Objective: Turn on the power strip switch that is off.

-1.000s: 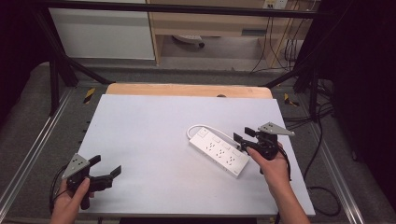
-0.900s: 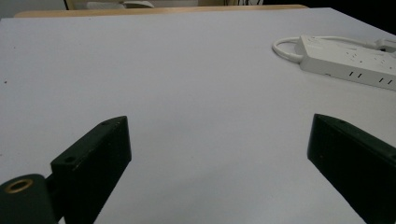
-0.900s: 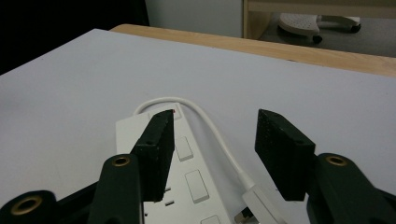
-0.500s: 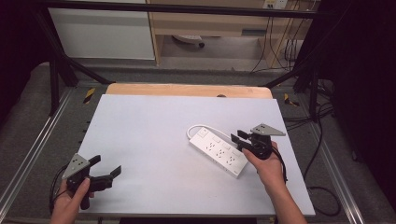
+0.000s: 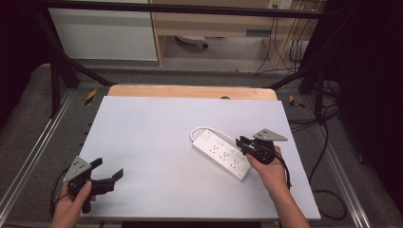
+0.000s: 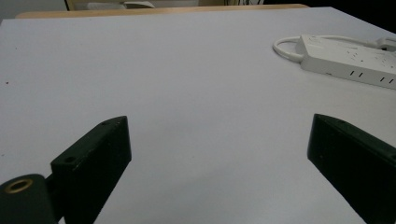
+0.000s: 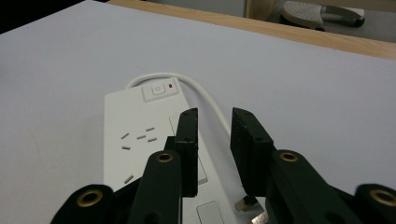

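Note:
A white power strip (image 5: pixel 221 153) lies at an angle on the right half of the white table (image 5: pixel 152 123), its cord (image 5: pixel 198 131) looping off the far end. My right gripper (image 5: pixel 244 145) sits over the strip's right side, jaws close together. In the right gripper view the cord (image 7: pixel 205 100) runs down between the jaws of my right gripper (image 7: pixel 214 116), and the metal pins of its plug (image 7: pixel 245 204) show just beneath them. My left gripper (image 5: pixel 108 171) rests near the front left corner, jaws wide apart over bare table. From the left gripper (image 6: pixel 219 126) the strip (image 6: pixel 348 58) lies far off.
A wooden strip (image 5: pixel 190 91) borders the table's far edge. Metal frame rails run along both sides, and cables (image 5: pixel 328 190) hang off the right. Shelving stands beyond the table.
My right gripper has shifted a little left, closer over the power strip. The left gripper has stayed where it was.

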Available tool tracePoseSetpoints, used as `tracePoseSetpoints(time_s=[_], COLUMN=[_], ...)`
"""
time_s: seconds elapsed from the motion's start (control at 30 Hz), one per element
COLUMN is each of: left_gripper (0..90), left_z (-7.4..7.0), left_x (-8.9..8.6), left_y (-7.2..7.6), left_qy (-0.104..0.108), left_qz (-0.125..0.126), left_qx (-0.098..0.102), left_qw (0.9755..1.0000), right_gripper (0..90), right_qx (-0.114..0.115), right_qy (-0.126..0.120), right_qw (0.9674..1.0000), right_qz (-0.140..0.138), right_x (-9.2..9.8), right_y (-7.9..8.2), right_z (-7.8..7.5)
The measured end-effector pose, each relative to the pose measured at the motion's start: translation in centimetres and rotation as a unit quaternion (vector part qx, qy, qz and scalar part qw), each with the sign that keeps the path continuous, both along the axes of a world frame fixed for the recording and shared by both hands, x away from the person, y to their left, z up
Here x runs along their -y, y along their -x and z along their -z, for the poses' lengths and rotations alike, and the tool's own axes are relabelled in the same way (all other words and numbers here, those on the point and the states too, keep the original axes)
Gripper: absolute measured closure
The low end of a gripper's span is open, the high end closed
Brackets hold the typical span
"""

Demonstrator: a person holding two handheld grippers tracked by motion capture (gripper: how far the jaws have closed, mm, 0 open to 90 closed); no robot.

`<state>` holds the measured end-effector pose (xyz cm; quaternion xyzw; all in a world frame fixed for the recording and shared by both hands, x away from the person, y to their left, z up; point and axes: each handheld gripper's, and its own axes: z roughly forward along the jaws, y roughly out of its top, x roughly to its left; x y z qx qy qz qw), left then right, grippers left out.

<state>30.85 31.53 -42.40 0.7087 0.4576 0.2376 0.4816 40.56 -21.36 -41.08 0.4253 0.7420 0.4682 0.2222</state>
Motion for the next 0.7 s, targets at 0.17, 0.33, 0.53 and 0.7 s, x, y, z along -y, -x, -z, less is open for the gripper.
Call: tracePoseSetpoints(time_s=[0.17,0.33,0.53,0.7], left_gripper=[6.2,6.2,6.2,6.2], left_z=[0.0,0.0,0.0,0.0], left_x=[0.0,0.0,0.0,0.0], left_y=[0.0,0.0,0.0,0.0], left_qy=[-0.001,-0.001,-0.002,-0.002], left_qz=[0.000,0.000,0.001,-0.001], left_qx=[0.000,0.000,0.000,0.000], left_qw=[1.0000,1.0000,1.0000,1.0000], right_gripper=[78.2,80.7,81.9,82.9], right_qx=[-0.002,-0.008,-0.013,-0.017], right_qy=[0.000,0.002,0.006,0.003], right_qw=[1.0000,1.0000,0.9999,0.9998], right_qz=[-0.001,-0.004,-0.007,-0.006], right_x=[0.0,0.0,0.0,0.1], right_y=[0.1,0.2,0.4,0.5], right_z=[0.3,0.9,1.4,1.8])
